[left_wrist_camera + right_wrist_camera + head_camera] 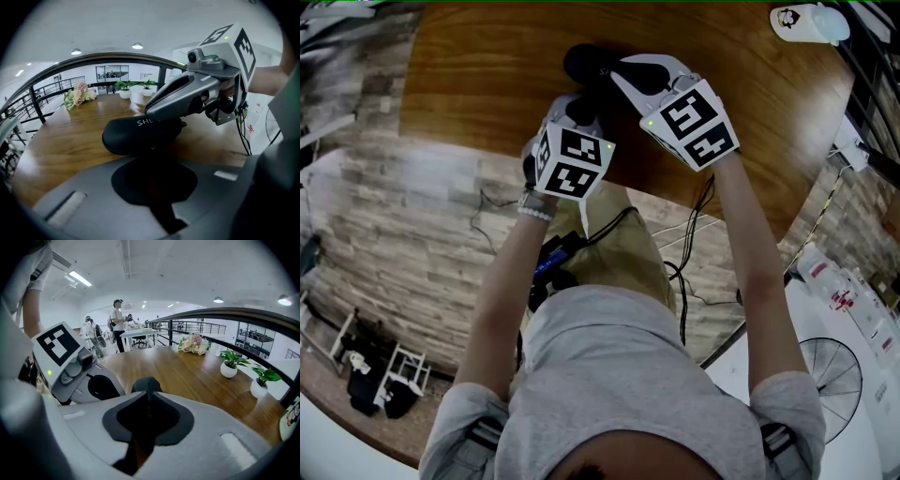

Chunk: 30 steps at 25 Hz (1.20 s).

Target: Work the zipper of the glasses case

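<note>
A black glasses case lies on the round wooden table. In the left gripper view the case sits just past my left gripper. Its jaws are closed together at the case's near seam, where a small metal glint of the zipper pull shows. My right gripper reaches in from the right, and its grey finger lies along the case's top. In the right gripper view the case's end stands between the nearly closed jaws of the right gripper.
The table's near edge runs just under both hands. A flower bunch and potted plants stand at the far rim by a railing. A white figure sits at the far right. People stand beyond the table.
</note>
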Each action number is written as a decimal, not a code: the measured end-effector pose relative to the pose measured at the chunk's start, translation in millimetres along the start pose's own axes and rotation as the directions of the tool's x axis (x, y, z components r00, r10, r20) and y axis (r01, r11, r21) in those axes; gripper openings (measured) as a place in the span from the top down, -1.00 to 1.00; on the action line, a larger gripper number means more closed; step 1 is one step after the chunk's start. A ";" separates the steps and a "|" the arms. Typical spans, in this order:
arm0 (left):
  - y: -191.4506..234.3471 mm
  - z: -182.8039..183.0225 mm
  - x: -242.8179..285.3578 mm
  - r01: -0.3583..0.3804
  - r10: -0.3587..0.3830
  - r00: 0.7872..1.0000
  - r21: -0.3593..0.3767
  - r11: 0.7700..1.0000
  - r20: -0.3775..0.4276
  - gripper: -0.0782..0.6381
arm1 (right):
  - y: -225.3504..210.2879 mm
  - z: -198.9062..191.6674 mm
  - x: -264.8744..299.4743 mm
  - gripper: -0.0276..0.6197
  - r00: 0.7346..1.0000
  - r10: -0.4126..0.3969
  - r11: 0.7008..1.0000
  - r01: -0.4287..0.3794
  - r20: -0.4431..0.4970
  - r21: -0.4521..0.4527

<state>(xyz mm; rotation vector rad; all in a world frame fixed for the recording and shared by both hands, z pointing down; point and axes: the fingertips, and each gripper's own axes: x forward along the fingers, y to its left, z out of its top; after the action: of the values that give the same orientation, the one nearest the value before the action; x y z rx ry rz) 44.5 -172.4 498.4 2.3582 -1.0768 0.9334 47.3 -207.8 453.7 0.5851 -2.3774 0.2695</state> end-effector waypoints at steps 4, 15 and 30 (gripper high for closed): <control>2.6 -1.6 -1.5 -0.019 0.019 1.000 -0.027 0.999 0.001 0.73 | 0.0 -1.2 -0.4 0.81 1.000 0.005 1.000 -0.006 0.002 0.019; 22.4 -9.9 -5.2 -0.072 0.072 0.997 -0.071 0.995 -0.006 0.73 | 0.2 -3.6 -0.7 0.81 1.000 -0.004 1.000 0.004 -0.003 0.006; 65.7 -10.9 -6.1 -0.144 0.144 0.990 -0.074 0.987 -0.005 0.71 | 1.8 -4.2 -2.5 0.81 1.000 -0.015 1.000 0.015 0.001 0.003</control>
<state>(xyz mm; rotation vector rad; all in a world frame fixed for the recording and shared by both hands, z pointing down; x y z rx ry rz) -13.7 -204.4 506.2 2.2449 -1.2738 0.9255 50.5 -204.0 455.2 0.6037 -2.3727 0.2662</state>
